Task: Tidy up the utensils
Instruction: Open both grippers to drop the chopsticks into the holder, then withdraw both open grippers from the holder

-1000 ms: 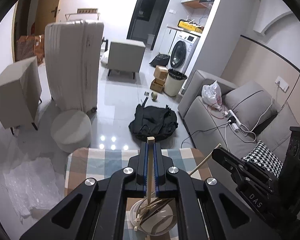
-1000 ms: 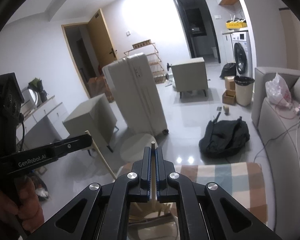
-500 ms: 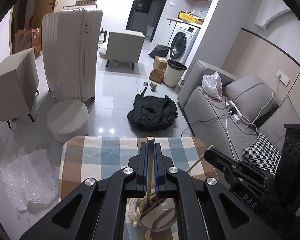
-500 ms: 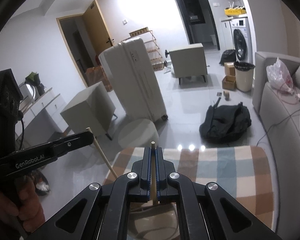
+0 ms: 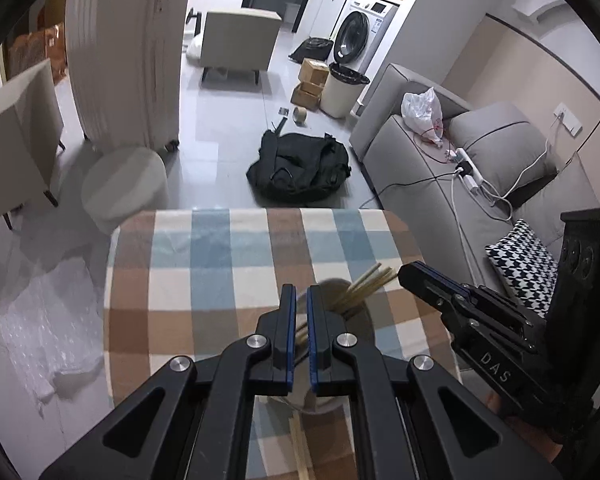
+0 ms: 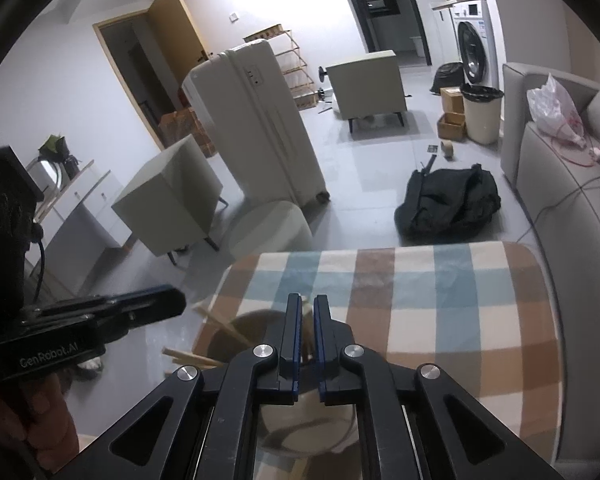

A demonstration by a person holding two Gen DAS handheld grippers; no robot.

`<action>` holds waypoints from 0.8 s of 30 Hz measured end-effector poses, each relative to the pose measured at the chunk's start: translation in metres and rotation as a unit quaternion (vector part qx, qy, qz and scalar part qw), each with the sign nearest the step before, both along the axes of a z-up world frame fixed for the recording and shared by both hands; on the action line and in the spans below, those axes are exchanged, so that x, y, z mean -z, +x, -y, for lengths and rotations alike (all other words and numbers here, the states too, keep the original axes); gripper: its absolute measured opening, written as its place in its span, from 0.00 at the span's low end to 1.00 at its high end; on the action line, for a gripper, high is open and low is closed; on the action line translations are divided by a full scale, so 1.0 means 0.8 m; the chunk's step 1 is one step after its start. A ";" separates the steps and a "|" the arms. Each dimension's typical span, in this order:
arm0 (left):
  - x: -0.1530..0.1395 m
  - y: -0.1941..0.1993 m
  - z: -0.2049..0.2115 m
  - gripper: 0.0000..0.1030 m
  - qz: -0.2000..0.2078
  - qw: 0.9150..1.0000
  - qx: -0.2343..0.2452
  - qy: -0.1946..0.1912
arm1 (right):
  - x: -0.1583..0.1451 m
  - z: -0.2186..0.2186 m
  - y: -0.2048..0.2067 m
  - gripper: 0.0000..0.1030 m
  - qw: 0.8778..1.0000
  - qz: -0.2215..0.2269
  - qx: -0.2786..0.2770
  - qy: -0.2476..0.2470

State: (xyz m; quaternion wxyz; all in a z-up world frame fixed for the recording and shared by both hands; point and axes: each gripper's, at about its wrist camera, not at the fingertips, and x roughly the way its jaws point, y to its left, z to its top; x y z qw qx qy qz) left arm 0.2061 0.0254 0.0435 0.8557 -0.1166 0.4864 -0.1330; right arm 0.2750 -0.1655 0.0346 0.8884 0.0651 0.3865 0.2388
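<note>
A round holder (image 5: 358,322) stands on the checked tablecloth (image 5: 220,264) with several wooden chopsticks (image 5: 366,284) leaning out of it. My left gripper (image 5: 301,290) hangs right over the holder, its jaws drawn to a narrow slit with no stick showing between them. My right gripper (image 6: 308,300) hovers over the same holder (image 6: 236,332) and its jaws are opening. A pale chopstick (image 6: 309,332) sits low in the gap, loose. Each gripper shows in the other's view, the right gripper (image 5: 406,274) and the left gripper (image 6: 176,300). A few loose chopsticks (image 5: 300,448) lie below the holder.
Past the table's far edge are a round stool (image 5: 124,184), a white suitcase (image 5: 128,52) and a black bag (image 5: 300,168) on the floor. A grey sofa (image 5: 440,168) runs along the right. Bubble wrap (image 5: 40,328) lies at the left. A hand (image 6: 20,420) holds the left gripper.
Both grippers have sunk and tipped down toward the holder. The chopstick ends that stood above each pair of fingertips no longer show there. The tablecloth fills more of both views.
</note>
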 end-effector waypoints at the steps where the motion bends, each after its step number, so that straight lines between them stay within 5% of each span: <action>1: -0.001 -0.001 0.000 0.01 -0.001 1.000 -0.002 0.000 | -0.001 0.002 -0.003 0.06 1.000 0.001 0.001 0.002; 4: -0.013 -0.010 -0.002 0.02 0.009 1.000 -0.007 0.008 | -0.007 0.010 -0.011 0.08 1.000 0.004 0.006 0.010; 13: -0.045 -0.054 -0.001 0.41 0.053 0.997 -0.041 0.044 | -0.041 0.039 -0.053 0.33 0.999 0.032 0.028 0.027; 24: -0.070 -0.113 0.008 0.59 0.114 0.987 -0.088 0.073 | -0.079 0.059 -0.140 0.61 0.994 0.097 0.032 0.042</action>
